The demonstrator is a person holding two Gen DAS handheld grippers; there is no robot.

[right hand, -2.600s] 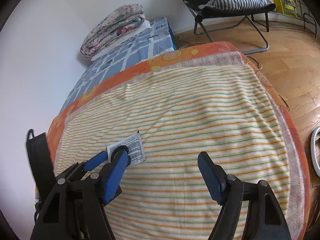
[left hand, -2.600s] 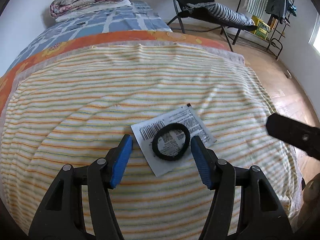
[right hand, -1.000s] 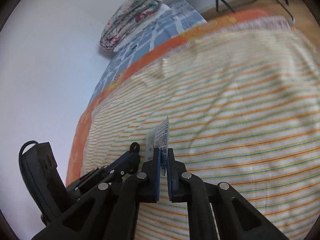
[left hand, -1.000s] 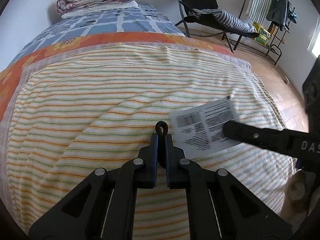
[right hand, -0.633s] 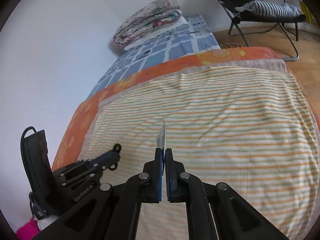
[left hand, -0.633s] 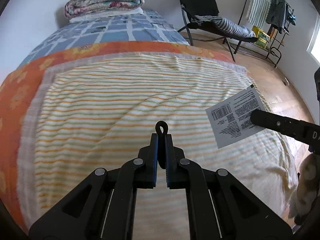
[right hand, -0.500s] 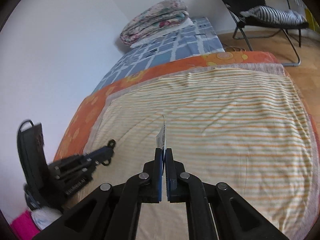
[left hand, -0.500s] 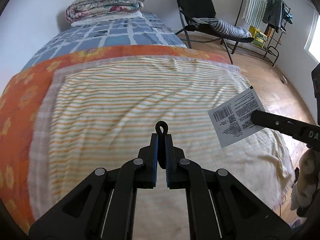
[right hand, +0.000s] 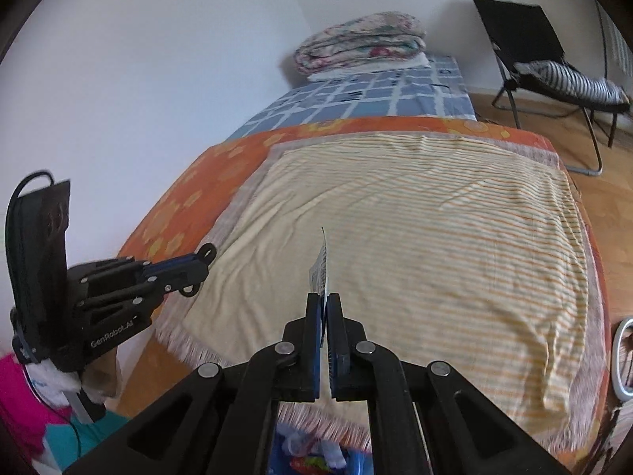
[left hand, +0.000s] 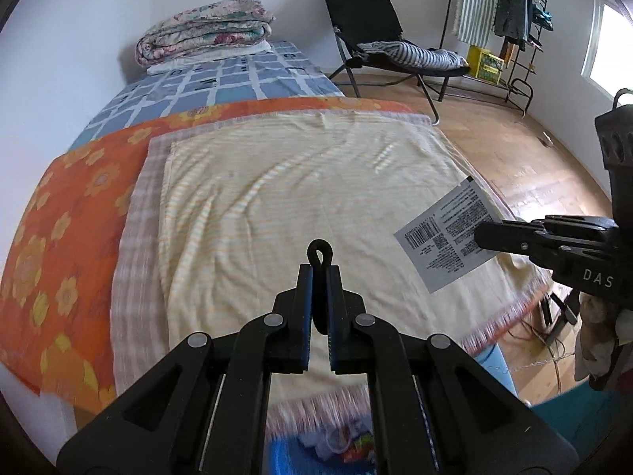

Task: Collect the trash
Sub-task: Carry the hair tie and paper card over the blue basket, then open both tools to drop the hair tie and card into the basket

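The left gripper (left hand: 319, 277) is closed tight on a black elastic hair band (left hand: 319, 254), pinched flat between its pads so that a small loop pokes out just past the fingertips and a little of the band hangs in the gap behind them. To its right and slightly ahead, the right gripper (left hand: 480, 233) is closed on one edge of a white printed packet (left hand: 447, 233), a flat sachet with a barcode and small black text, which sticks out sideways from the fingertips toward the left gripper without touching it. In the right wrist view the same packet (right hand: 321, 267) is seen edge-on, standing up as a thin sliver from between the clamped blue pads of the right gripper (right hand: 325, 297), and the left gripper (right hand: 203, 255) shows off to the left with the band's loop at its tip. Both grippers are held in the air above the near end of a bed, pointing down at an angle. Beneath and ahead of them lies a pale yellow striped blanket (left hand: 300, 182), with an orange flowered cover (left hand: 67, 229) to the left. Beyond that are a blue checked sheet (left hand: 221, 87) and a folded floral quilt (left hand: 205, 29) at the far end. Directly under the grippers, at the foot of the bed, a blue container (right hand: 316, 457) holds colourful, blurred scraps. Farther right stands a black folding chair (left hand: 368, 23) on a wooden floor (left hand: 530, 158).
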